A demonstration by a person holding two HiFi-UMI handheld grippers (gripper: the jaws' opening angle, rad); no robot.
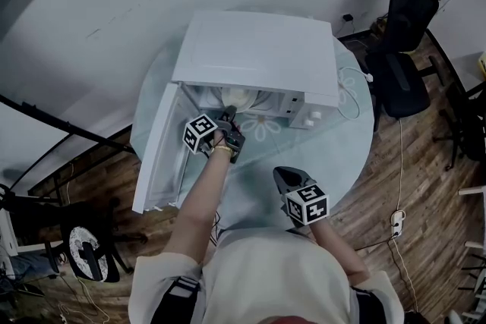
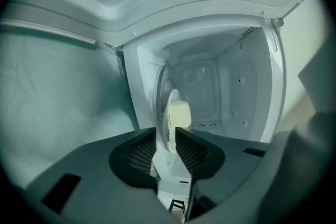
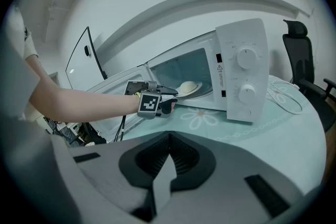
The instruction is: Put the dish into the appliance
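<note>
Open left claw (image 2: 166,132) straddles the rim of a likely stiff, breakable plate (image 2: 167,112) inside the microwave (image 1: 258,57) at centre frame; right claw (image 3: 168,137) rests closed, empty.

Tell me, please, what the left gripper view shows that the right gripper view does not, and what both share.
Only the left gripper view: the left gripper seen along its jaws, slightly apart either side of the rim of the dish, and the bare inner walls of the microwave. Only the right gripper view: the control knobs, the person's forearm, a black chair, and the right gripper, jaws together and empty. Both: the dish, carrying something pale, at the microwave's opening.
</note>
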